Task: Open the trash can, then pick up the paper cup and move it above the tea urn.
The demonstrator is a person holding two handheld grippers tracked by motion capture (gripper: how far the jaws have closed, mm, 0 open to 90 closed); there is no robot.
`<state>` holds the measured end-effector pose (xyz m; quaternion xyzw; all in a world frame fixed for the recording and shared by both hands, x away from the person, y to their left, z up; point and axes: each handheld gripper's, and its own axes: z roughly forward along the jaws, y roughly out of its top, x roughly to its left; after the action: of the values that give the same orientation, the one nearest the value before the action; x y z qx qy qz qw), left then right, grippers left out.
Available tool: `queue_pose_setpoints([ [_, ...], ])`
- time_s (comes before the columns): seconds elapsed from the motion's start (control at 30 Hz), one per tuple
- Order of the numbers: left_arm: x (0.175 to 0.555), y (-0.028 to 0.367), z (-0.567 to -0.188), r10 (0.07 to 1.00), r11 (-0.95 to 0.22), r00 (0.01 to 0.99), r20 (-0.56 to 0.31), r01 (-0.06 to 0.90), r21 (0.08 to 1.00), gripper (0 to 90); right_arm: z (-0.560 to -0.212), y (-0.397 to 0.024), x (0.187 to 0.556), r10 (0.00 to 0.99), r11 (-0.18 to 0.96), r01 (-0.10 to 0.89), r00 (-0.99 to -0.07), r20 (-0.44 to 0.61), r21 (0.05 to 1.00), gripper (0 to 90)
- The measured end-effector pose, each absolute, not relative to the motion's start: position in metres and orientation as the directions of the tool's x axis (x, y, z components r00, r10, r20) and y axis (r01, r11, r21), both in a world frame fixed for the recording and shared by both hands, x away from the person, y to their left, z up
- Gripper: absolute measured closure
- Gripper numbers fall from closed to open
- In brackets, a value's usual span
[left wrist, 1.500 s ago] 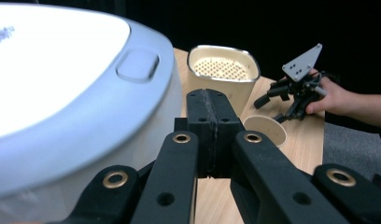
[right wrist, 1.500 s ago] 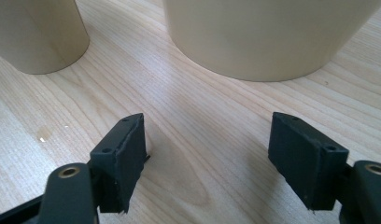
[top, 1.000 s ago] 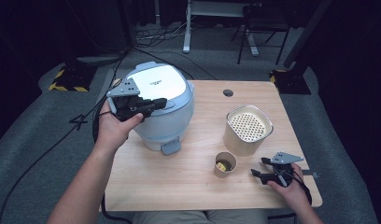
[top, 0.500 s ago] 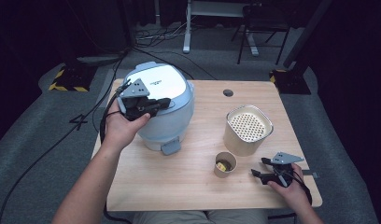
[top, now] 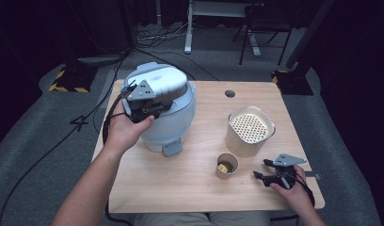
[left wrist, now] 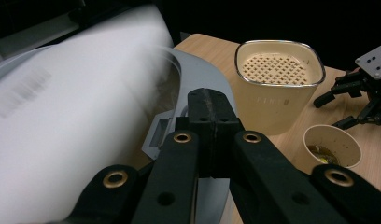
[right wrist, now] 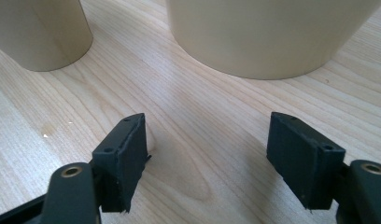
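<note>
The rice cooker (top: 164,110) sits on the far left part of the wooden table (top: 180,188), a pale blue-white pot with its lid tipped up a bit and a grey latch sticking out at its near side. The left gripper (top: 148,107) is right against the cooker's lid at the left side, jaws pressed fully together with nothing between them; in the left gripper view the lid is just a white blur next to the closed tips (left wrist: 212,116).

Over on the right, a beige container (top: 250,131) with a holed insert in its top stands mid-table, and a small paper cup (top: 227,165) with something yellow in the bottom sits just near-left of it.

The right gripper (top: 270,173) rests low at the near right corner, jaws apart over bare wood, gripping nothing, pointing toward the cup and container.
</note>
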<state>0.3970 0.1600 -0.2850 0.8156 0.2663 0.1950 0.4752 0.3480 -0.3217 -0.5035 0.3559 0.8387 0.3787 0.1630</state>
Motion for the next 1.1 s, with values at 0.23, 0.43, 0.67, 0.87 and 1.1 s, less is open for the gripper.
queue_pose_setpoints([
  [0.23, 0.398, 0.161, -0.286, 0.590, -0.384, 0.808, 0.012, 0.268, 0.883, 87.8, -0.503, -0.322, 0.348, 0.720, 0.459, 0.475, -0.694, 0.000, 0.751, 29.4],
  [0.43, 0.387, 0.163, -0.289, 0.544, -0.337, 0.839, -0.008, 0.227, 0.914, 60.4, -0.503, -0.322, 0.348, 0.719, 0.459, 0.475, -0.695, 0.000, 0.751, 29.4],
  [0.67, 0.364, 0.167, -0.295, 0.507, -0.352, 0.862, 0.015, 0.191, 0.916, 49.5, -0.503, -0.322, 0.348, 0.719, 0.459, 0.475, -0.695, 0.000, 0.751, 29.4],
  [0.87, 0.351, 0.173, -0.313, 0.500, -0.359, 0.866, 0.008, 0.198, 0.912, 46.0, -0.503, -0.322, 0.347, 0.719, 0.463, 0.473, -0.695, -0.005, 0.750, 28.7],
  [1.1, 0.340, 0.177, -0.344, 0.490, -0.360, 0.872, -0.015, 0.218, 0.907, 38.8, -0.500, -0.319, 0.343, 0.732, 0.470, 0.506, -0.682, 0.002, 0.723, 25.7],
])
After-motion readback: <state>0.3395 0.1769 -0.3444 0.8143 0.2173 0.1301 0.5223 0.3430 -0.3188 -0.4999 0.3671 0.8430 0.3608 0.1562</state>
